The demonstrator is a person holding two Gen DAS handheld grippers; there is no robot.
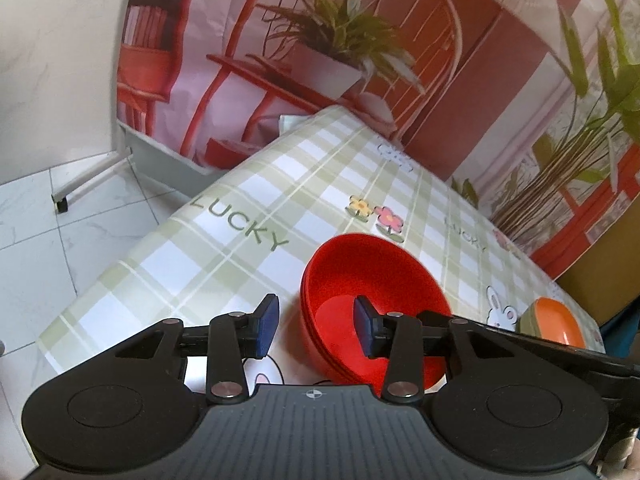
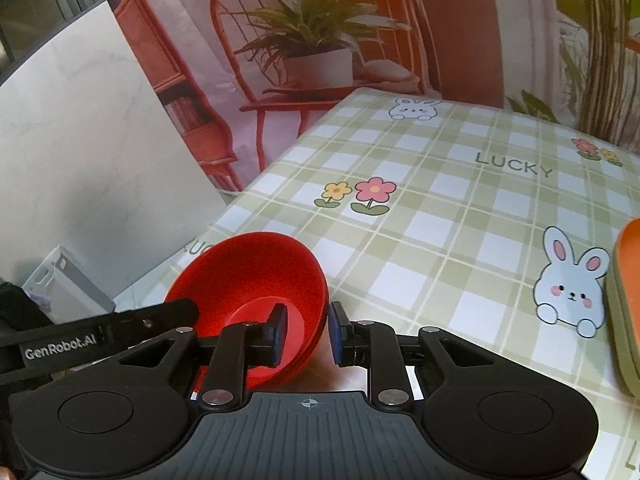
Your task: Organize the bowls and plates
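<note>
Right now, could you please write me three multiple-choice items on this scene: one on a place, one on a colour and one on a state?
1. Where does the orange plate rest?
A. Inside a bowl
B. On green dishware
C. On the floor tiles

2. What colour are the nested bowls by the grippers?
A. Blue
B. White
C. Red

3. How does the left gripper stand?
A. Open, astride the bowls' rim
B. Shut on the orange plate
C. Shut in the air, far from any dish

Answers:
1 B: olive-green edges show right under the orange plate.
2 C: both wrist views show the bowls bright red.
3 A: one blue pad is inside the bowls and one outside, with clear gaps to the wall.
</note>
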